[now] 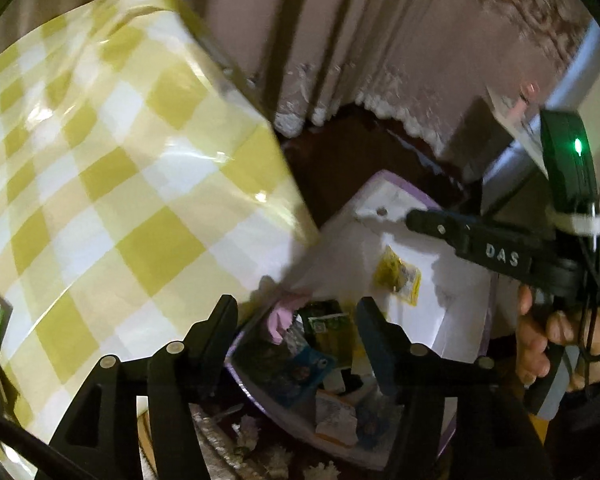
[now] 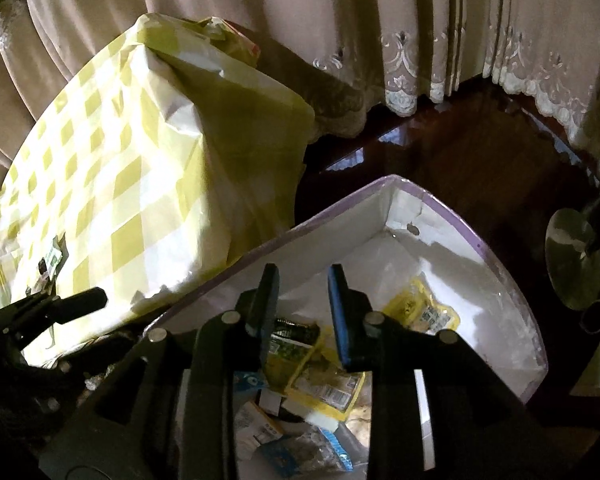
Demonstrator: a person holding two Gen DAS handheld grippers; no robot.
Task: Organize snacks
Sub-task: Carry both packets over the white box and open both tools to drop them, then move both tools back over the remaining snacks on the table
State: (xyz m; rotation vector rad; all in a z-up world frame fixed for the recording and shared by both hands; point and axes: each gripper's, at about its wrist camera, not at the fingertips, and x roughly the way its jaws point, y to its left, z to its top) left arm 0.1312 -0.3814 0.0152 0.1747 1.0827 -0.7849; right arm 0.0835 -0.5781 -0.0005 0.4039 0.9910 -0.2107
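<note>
- the left claw (image 1: pixel 296 320) hangs released above the near end of the purple-rimmed box (image 2: pixel 476 248), its jaws well apart with nothing between them; snack packets lie below in the gap.
- the right claw (image 2: pixel 304 304) is parted only a little and also empty, pointing steeply down into the same box; in the left view it (image 1: pixel 414 216) reaches in from the right, held by the person's hand (image 1: pixel 560 344).
- the box sits low, beside a tabletop under a yellow checked cloth (image 1: pixel 112 184); it appears to rest on the dark wooden floor (image 2: pixel 480 160), though its base is hidden.
- most snacks are heaped at the near end: a green packet (image 2: pixel 288 344), a yellow packet (image 2: pixel 324 384) and a blue packet (image 2: pixel 284 456) overlapping one another.
- one small yellow packet (image 2: pixel 424 312) lies alone on the white box floor, apart from the heap.
- judged step: letting go over the box, or picking the next packet to sort.
- to do it well, keep both claws clear of each other, come down on one packet's edge, not the pile, and widen the right claw first.
- the box's long axis runs from the near heap away toward the curtain (image 2: pixel 260 20), its far corner pointing up the right view.
- the lone yellow packet lies flat, its long side slanting across the box floor; its printed face is up.
</note>
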